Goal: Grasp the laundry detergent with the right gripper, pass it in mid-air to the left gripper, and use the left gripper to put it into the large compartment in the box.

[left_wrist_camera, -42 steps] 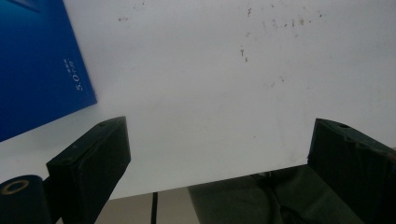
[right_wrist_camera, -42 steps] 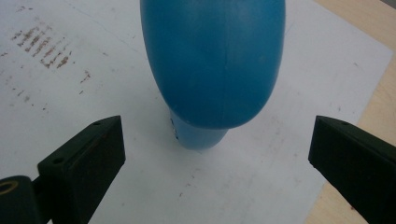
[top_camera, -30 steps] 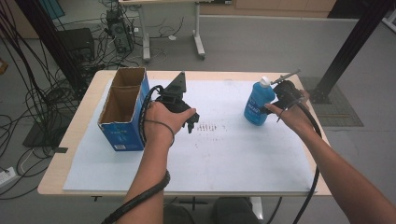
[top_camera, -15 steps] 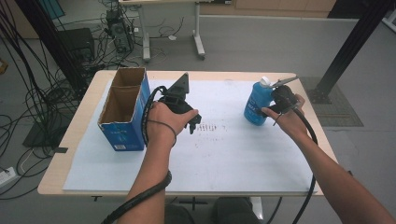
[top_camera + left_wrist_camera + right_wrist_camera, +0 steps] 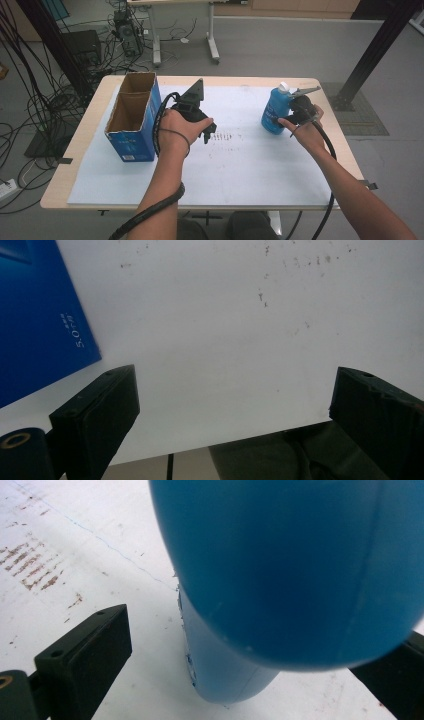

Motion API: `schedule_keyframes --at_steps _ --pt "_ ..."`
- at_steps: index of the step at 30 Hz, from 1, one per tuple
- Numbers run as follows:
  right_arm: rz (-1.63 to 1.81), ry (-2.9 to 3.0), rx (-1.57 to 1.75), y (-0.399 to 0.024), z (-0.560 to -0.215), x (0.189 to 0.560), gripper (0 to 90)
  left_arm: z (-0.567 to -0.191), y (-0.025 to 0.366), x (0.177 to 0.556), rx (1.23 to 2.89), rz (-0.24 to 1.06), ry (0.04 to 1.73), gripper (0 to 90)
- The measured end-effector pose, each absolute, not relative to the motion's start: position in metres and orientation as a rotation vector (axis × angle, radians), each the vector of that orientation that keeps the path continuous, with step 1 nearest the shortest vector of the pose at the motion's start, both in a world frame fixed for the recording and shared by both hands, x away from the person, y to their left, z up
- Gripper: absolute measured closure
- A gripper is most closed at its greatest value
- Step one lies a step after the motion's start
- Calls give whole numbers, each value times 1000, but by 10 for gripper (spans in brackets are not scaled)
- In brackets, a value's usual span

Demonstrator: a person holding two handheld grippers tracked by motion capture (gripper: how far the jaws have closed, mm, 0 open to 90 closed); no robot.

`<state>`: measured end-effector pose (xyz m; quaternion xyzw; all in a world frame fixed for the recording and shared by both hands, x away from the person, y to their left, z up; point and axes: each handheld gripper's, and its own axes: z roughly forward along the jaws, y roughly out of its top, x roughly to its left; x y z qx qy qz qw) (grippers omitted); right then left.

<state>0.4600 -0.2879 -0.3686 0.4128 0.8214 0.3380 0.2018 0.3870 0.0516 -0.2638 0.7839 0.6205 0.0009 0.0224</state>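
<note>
A blue bottle [image 5: 275, 111] with a white cap stands upright at the right of the white sheet [image 5: 240, 165]. My right gripper [image 5: 287, 119] is up against its right side. In the right gripper view the bottle [image 5: 290, 565] sits between the open jaws, close to the right jaw and clear of the left one. My left gripper [image 5: 208, 133] hovers over the middle of the sheet, jaws wide open with nothing between them [image 5: 235, 405]. An open-topped blue cardboard box [image 5: 131, 120] stands to its left, and its blue side [image 5: 40, 315] shows in the left gripper view.
The table's wooden edge [image 5: 75, 145] frames the white sheet. Faint brown marks [image 5: 227, 136] dot the sheet's middle. A black post [image 5: 375, 50] rises beyond the table's right corner. Cables and a desk frame lie on the floor behind.
My right gripper has moved left, closing in on the blue bottle until the bottle lies between its jaws. The left gripper has held still.
</note>
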Motion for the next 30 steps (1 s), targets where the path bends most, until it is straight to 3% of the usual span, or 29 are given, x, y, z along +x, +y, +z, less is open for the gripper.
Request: schedule_keyframes --at_steps 30 --pt "1004 2278 1122 -283 -381 462 23 -264 55 385 2421 -2 1928 61"
